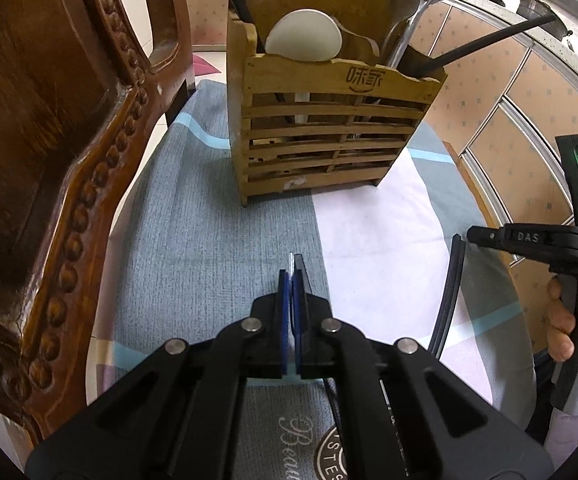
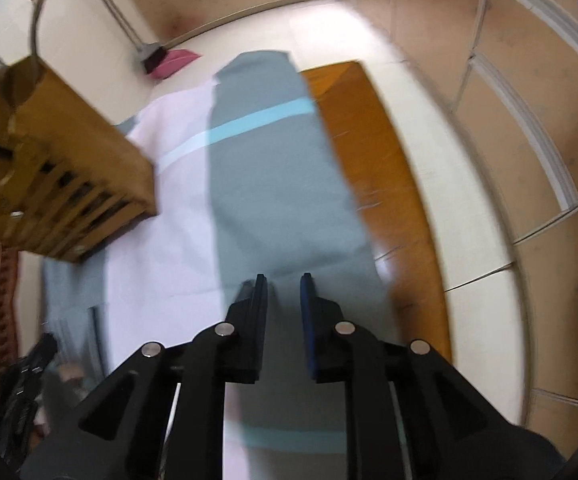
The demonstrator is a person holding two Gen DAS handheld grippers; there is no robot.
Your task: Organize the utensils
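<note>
Now your left gripper (image 1: 293,276) is pressed together, empty; your right gripper (image 2: 283,286) stands slightly spread, holding nothing, above the cloth (image 2: 281,184).

A carved dark wooden chair (image 1: 69,184) is seen at the left. The bench (image 2: 373,184) is covered by a grey, white and blue cloth (image 1: 217,240). Patterned beige cabinet panels (image 1: 521,128) and pale floor tiles (image 2: 485,260) are seen beyond.

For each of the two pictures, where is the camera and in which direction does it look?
Left wrist: on the left gripper, looking down at the wooden utensil holder; its shut fingers and a hand show.
Right wrist: on the right gripper, looking down at the cloth; its parted, empty fingers show.
Shared: holder, cloth.
</note>
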